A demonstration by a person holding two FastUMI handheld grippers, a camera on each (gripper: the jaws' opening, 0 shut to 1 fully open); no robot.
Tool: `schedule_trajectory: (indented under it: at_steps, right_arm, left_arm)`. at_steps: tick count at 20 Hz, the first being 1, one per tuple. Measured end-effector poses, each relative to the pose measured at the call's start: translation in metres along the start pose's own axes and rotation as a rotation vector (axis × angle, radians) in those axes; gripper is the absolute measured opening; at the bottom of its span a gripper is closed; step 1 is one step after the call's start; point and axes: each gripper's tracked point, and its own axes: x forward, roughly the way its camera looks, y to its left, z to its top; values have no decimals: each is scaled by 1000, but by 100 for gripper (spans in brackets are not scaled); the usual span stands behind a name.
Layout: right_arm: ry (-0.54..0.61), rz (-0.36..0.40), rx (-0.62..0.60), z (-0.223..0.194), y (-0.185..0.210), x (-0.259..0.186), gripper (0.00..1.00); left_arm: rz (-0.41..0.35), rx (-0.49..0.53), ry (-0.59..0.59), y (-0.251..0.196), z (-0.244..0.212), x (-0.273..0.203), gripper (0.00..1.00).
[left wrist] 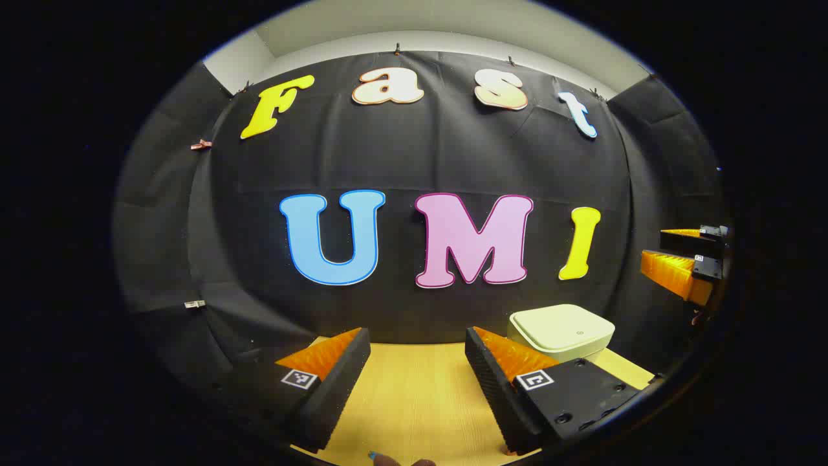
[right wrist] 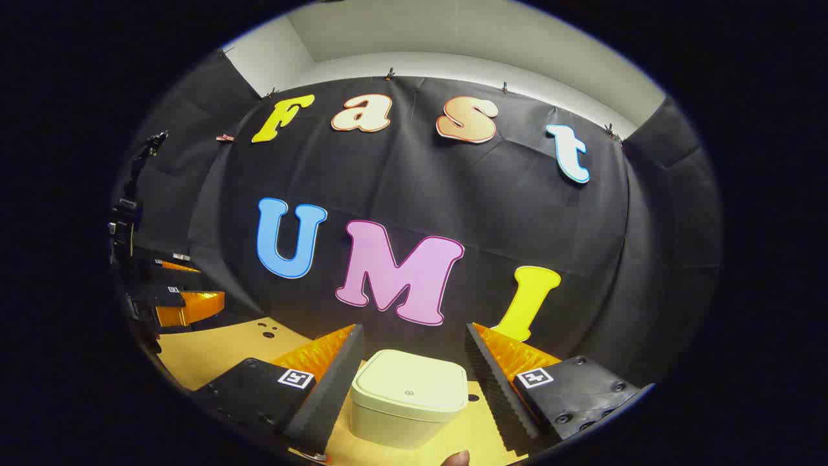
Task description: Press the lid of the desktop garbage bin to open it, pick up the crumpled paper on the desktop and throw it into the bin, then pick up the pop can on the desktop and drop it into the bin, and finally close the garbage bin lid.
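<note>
1. Bin (right wrist: pixel 409 398): pale, square with rounded corners, standing upright on the wooden desktop (right wrist: pixel 213 349). Its lid (right wrist: pixel 414 383) lies flat and shut, with a small round mark near the middle of its top.

2. Position of bin, right gripper view: it sits low and centred, framed between the two fingers of the right gripper (right wrist: pixel 411 369). It looks to stand beyond the fingertips; whether either finger touches it cannot be told.

3. Position of bin, left gripper view: the bin (left wrist: pixel 561 331) stands near the black cloth wall (left wrist: pixel 440 162), to the right of and beyond the left gripper (left wrist: pixel 417 362), partly hidden behind that gripper's right-hand finger.

4. Right gripper: fingers spread wide apart, nothing held between them. The same gripper appears at the right edge of the left gripper view (left wrist: pixel 686 259), raised above the desk, its fingers apart.

5. Left gripper: fingers spread wide apart over bare desktop (left wrist: pixel 414 395), nothing held. It also appears at the left edge of the right gripper view (right wrist: pixel 174 298), well apart from the bin.

6. Desktop: light wood grain. A few small dark holes show in it near the left in the right gripper view.

7. Surroundings: black cloth covers the back and sides of the booth, pinned along its top edge with small clips. A pale wall (right wrist: pixel 453 39) shows above the cloth.

8. Person: a fingertip (right wrist: pixel 457 458) shows at the bottom edge of the right gripper view.
</note>
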Motion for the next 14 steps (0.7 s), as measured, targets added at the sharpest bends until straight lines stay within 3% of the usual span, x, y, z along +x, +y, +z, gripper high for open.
schedule_trajectory:
  at_steps: [14]
  right_arm:
    - [9,-14,9,-15,-25,10,97]
  left_arm:
    - [25,22,16,-5,-2,11,96]
